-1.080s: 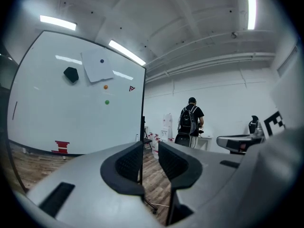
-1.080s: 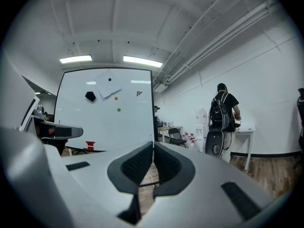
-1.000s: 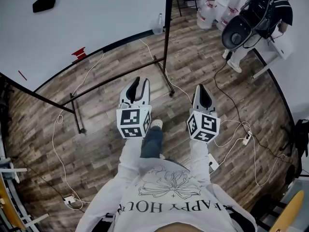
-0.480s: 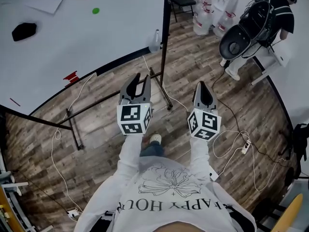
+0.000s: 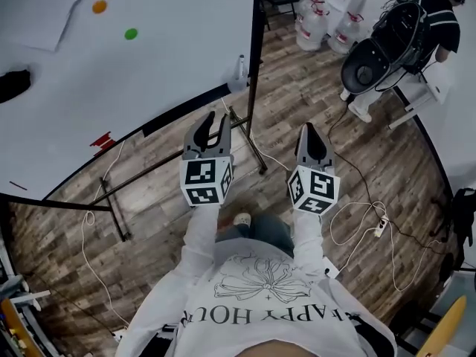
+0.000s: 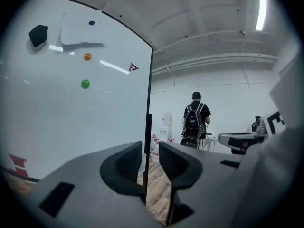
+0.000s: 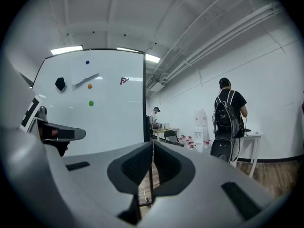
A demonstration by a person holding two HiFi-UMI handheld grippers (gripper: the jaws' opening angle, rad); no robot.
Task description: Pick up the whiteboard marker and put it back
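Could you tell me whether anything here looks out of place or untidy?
Only the wooden floor stands out: loose white cables lie in loops across it, around a power strip to the person's right. They look like a trip hazard.

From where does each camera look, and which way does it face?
Head view: on the person's head, facing steeply down at the floor and whiteboard; shows torso, left gripper and right gripper.
Left gripper view: on that gripper, facing forward past the whiteboard's edge; shows its fingers.
Right gripper view: likewise, facing the whiteboard; shows its fingers.
Shared: both gripper views show the green magnet and a backpacked person.
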